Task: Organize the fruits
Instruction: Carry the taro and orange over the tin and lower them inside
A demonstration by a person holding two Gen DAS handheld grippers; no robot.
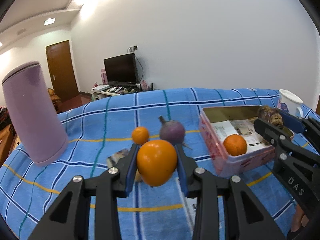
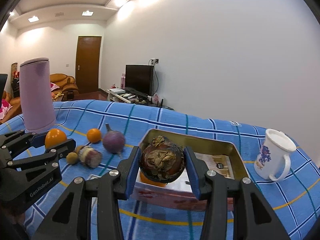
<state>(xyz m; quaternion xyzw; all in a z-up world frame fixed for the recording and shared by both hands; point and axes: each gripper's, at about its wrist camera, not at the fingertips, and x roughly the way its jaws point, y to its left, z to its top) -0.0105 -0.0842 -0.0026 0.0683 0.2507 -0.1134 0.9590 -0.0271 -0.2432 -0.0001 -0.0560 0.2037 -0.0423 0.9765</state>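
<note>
My left gripper (image 1: 156,158) is shut on a large orange (image 1: 156,163) and holds it above the blue checked cloth (image 1: 100,180). It also shows in the right wrist view (image 2: 55,140). My right gripper (image 2: 162,160) is shut on a dark brown mangosteen (image 2: 161,165) and holds it over the pink tin box (image 2: 180,197), above an orange (image 2: 153,181) lying inside. In the left wrist view the tin (image 1: 226,160) holds that orange (image 1: 235,145). A small orange (image 1: 140,135) and a purple round fruit (image 1: 172,133) lie on the cloth.
A tall lilac flask (image 1: 34,116) stands at the left. A white flowered mug (image 2: 274,158) stands right of the tin. A small brownish fruit (image 2: 72,158) and a cut purple piece (image 2: 90,157) lie near the left gripper. Printed paper (image 1: 236,132) lines the tin.
</note>
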